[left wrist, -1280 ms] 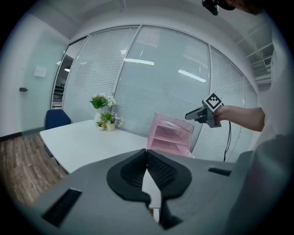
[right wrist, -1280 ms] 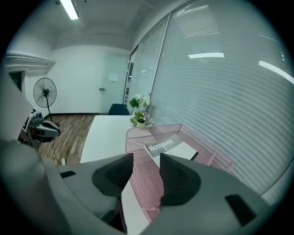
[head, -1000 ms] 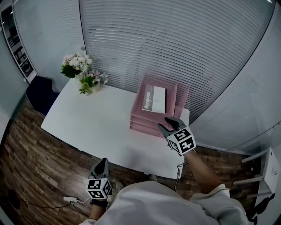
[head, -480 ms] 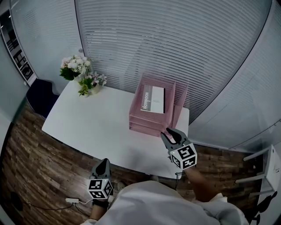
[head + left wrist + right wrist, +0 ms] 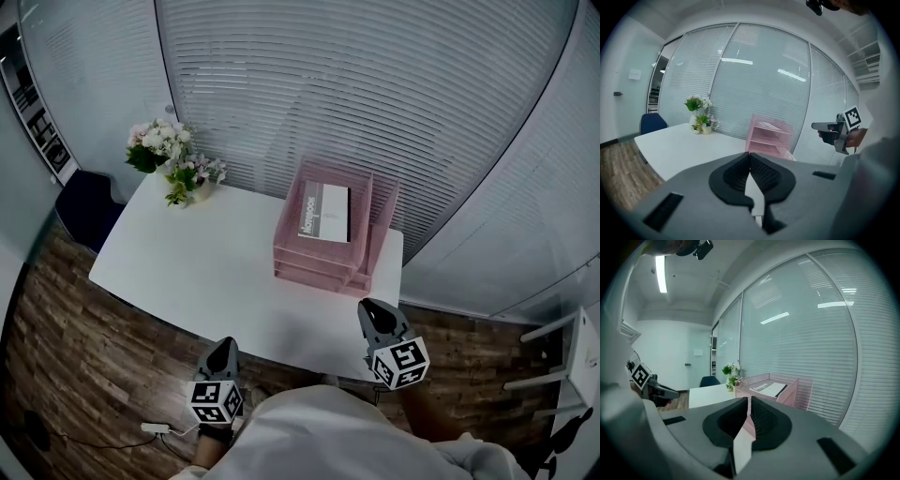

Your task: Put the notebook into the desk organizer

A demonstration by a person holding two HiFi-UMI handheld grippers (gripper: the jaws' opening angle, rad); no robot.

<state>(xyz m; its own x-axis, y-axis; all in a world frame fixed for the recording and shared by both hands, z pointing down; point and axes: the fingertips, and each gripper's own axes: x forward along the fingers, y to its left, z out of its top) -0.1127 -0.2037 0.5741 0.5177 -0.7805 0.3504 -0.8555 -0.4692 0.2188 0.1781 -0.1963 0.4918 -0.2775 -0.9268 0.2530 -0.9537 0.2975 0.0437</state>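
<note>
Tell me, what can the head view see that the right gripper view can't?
Only the head view shows the cable lying on the wooden floor. Only the right gripper view shows the ceiling light. Both show the notebook in the top tray of the pink organizer, the flowers and the white table.

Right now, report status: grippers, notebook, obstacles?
Left gripper shut, empty. Right gripper just closed, nothing between jaws. Notebook in desk organizer, top tray. No obstacle seen.

I have open tabletop to pass over at left; the desk organizer blocks the right rear, flowers the far-left corner.
</note>
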